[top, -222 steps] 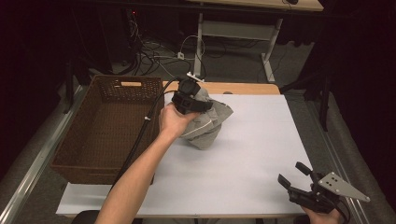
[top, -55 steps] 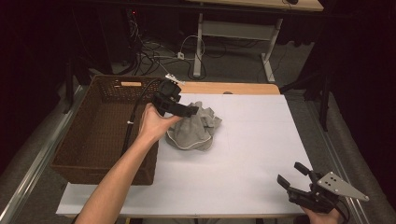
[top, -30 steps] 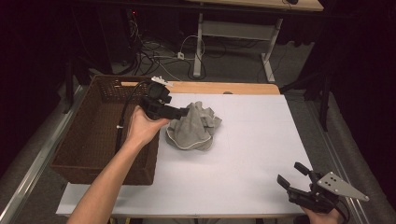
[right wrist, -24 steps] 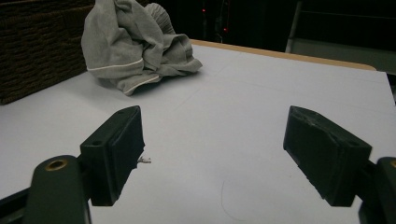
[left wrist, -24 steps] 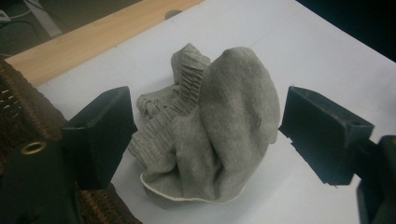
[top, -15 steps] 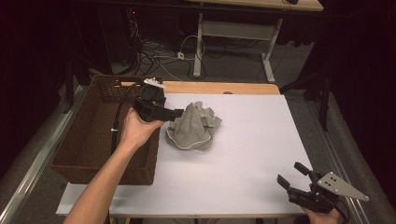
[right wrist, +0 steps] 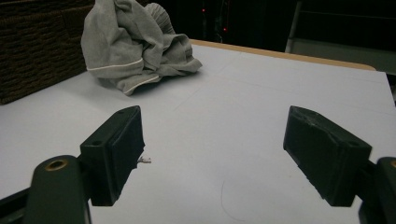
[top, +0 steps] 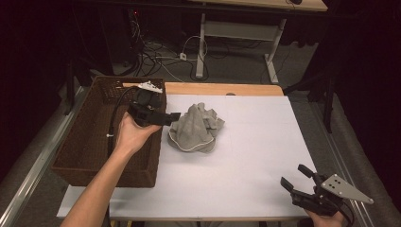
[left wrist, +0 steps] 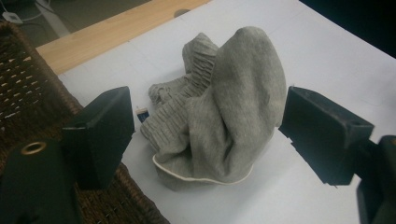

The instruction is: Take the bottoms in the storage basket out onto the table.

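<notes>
The left gripper (top: 174, 116), jaws spread and empty, is held over the wicker basket's (top: 85, 156) rim, just beside the crumpled grey garment (top: 195, 128) near the table's (top: 246, 156) far-left corner; the right gripper (top: 295, 178) is held open at the near-right corner.

Your left black plastic tool (top: 174, 117) has two blocky matte jaws, a brass-ringed screw hole, a black trailing cable and a grey plate. Your right black tool (top: 295, 177) carries a grey three-cornered plate. Your forearm is unsleeved.
</notes>
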Available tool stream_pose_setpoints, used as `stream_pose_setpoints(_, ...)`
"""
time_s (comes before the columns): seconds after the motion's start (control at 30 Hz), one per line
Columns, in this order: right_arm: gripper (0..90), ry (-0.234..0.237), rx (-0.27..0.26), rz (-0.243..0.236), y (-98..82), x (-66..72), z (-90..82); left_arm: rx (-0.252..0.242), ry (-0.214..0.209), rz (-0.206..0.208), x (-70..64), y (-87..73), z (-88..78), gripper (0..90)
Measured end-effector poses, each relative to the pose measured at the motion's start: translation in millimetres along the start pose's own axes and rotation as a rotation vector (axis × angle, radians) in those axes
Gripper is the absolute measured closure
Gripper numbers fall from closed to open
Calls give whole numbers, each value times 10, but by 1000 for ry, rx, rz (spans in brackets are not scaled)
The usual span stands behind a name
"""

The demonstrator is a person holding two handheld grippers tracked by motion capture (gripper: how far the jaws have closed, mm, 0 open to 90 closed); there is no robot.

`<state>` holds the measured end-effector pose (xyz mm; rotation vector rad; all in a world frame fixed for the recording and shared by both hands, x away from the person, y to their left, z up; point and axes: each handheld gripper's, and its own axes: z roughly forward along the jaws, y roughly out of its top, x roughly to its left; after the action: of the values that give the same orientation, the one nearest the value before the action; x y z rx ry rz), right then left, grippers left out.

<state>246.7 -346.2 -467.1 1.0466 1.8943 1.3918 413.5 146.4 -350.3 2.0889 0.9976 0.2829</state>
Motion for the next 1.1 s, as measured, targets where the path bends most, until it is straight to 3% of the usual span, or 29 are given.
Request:
stream_pose_setpoints(0.67,212,0,2,0,1,0,2,-33,1,-38,92,-237,-177,166)
stream_pose_setpoints(1.1,213,2,3,4,0,-5,2,-57,27,-60,156,-449,-339,166)
